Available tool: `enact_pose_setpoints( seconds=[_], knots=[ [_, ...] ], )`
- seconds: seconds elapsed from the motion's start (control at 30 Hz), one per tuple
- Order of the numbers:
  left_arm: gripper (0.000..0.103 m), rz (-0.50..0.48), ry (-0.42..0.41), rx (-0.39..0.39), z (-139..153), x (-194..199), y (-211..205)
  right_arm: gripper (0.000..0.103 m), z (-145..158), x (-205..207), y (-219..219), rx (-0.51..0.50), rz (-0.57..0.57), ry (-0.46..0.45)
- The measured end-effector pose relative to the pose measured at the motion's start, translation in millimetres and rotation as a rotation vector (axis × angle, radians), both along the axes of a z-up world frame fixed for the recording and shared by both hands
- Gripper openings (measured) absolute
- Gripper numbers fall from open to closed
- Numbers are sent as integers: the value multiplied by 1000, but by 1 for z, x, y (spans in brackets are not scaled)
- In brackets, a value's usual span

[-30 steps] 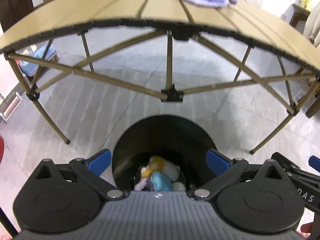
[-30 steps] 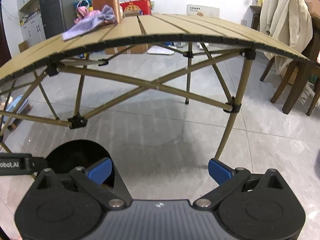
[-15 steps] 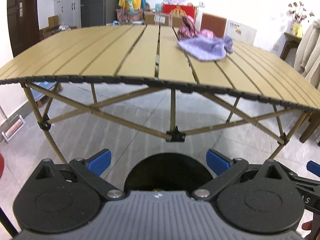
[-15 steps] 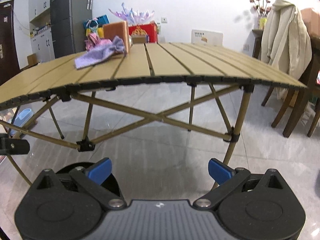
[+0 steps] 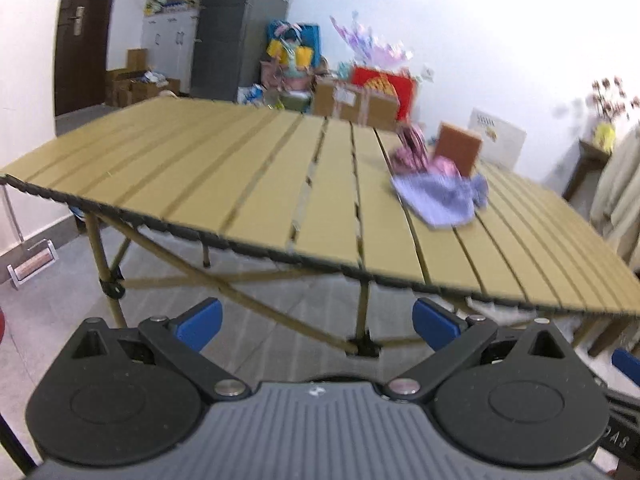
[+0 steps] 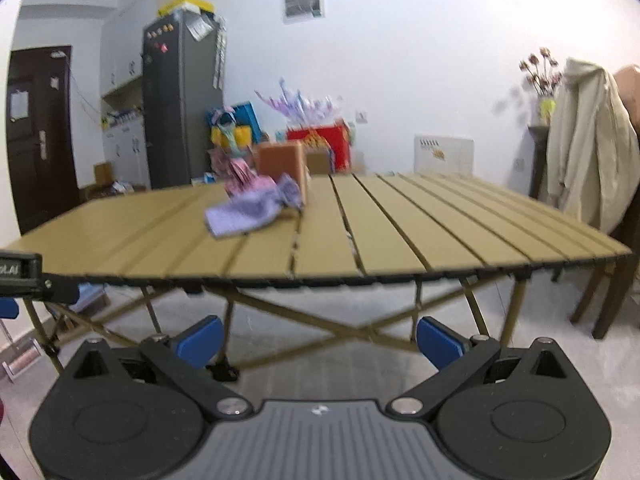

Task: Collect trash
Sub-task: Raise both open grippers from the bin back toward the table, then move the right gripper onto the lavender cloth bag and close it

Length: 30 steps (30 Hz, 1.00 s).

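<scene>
Left wrist view looks along the left gripper (image 5: 316, 322), whose blue-tipped jaws stand wide apart with nothing between them, held in front of and slightly below the near edge of a slatted tan folding table (image 5: 248, 184). On the tabletop, toward its far right part, lies a crumpled lavender cloth (image 5: 442, 198), and just behind it sits a pink striped crumpled item (image 5: 410, 154) beside an upright brown block (image 5: 459, 151); blur makes it hard to tell whether these touch. Beyond the table, cardboard boxes (image 5: 356, 104) and a red box (image 5: 384, 86) stand against the white wall, with a dark door (image 5: 82, 36) at the far left. Right wrist view shows the right gripper (image 6: 318, 342), its jaws likewise spread wide and empty, facing the same table (image 6: 440, 220) from the near side. Here the lavender cloth (image 6: 250, 210) lies left of the tabletop's middle, with the pink striped item (image 6: 236, 174) and the brown block (image 6: 280, 164) just behind it. A tall dark refrigerator (image 6: 182, 100) stands at the back left, and a beige coat (image 6: 588, 144) hangs over a chair at the right. Part of the other gripper's black body (image 6: 20, 274) shows at the left edge.
</scene>
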<state>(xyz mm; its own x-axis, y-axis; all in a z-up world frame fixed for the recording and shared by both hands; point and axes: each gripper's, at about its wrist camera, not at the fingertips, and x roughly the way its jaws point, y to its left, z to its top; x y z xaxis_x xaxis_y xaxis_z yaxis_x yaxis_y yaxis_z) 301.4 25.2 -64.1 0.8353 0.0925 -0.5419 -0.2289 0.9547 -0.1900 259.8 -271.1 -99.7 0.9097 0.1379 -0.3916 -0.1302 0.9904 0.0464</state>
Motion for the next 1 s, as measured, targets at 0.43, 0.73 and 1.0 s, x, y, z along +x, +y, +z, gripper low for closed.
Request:
enact_pose_setpoints(
  seconds=[0.43, 0.73, 1.0],
  knots=[
    [103, 115, -92, -21, 21, 16, 45, 103, 29, 44, 48, 33, 82, -84],
    [103, 171, -116, -13, 31, 40, 78, 103, 40, 83, 74, 85, 127, -112],
    [103, 209, -98, -23, 30, 63, 112, 103, 31, 130, 95, 60, 65, -101]
  ],
)
